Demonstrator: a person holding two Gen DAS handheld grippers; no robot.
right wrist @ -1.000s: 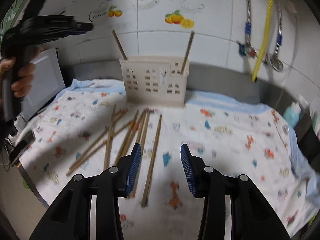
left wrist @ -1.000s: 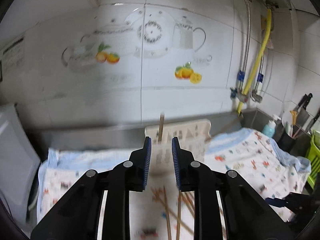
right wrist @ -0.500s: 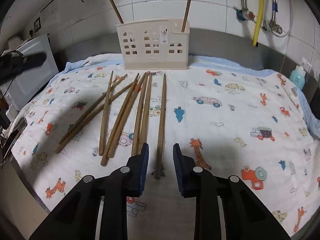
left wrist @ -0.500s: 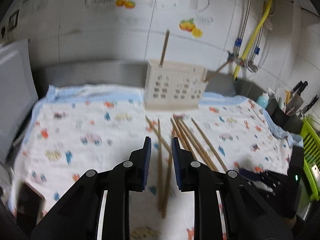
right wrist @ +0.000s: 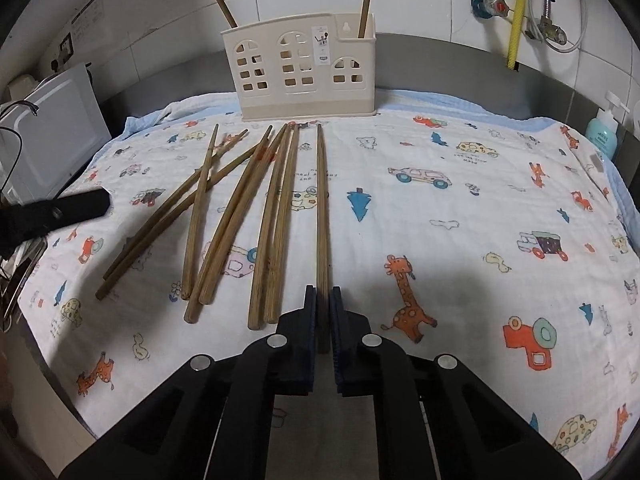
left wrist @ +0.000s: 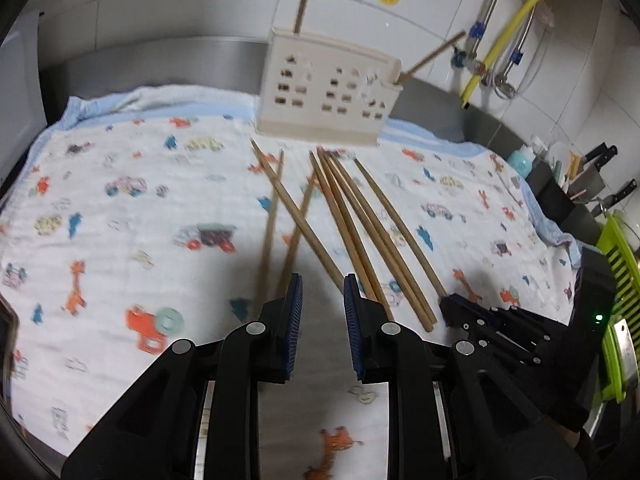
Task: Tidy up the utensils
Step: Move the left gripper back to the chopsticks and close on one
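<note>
Left wrist view: left hand-held gripper (left wrist: 322, 320) slightly apart, nothing between the pads, low over the cloth-covered table (left wrist: 120, 208). Loose chopsticks (left wrist: 352, 224) fanned just ahead; cream holder (left wrist: 326, 88) beyond them, two sticks already standing in it.

Right wrist view: right hand-held gripper (right wrist: 323, 320) clamped on the near end of a single chopstick (right wrist: 322, 208), lying flat, pointing toward the holder. Remaining pile (right wrist: 240, 216) ahead and to the left. Early stage by the look of it: two stored, about nine left.
</note>
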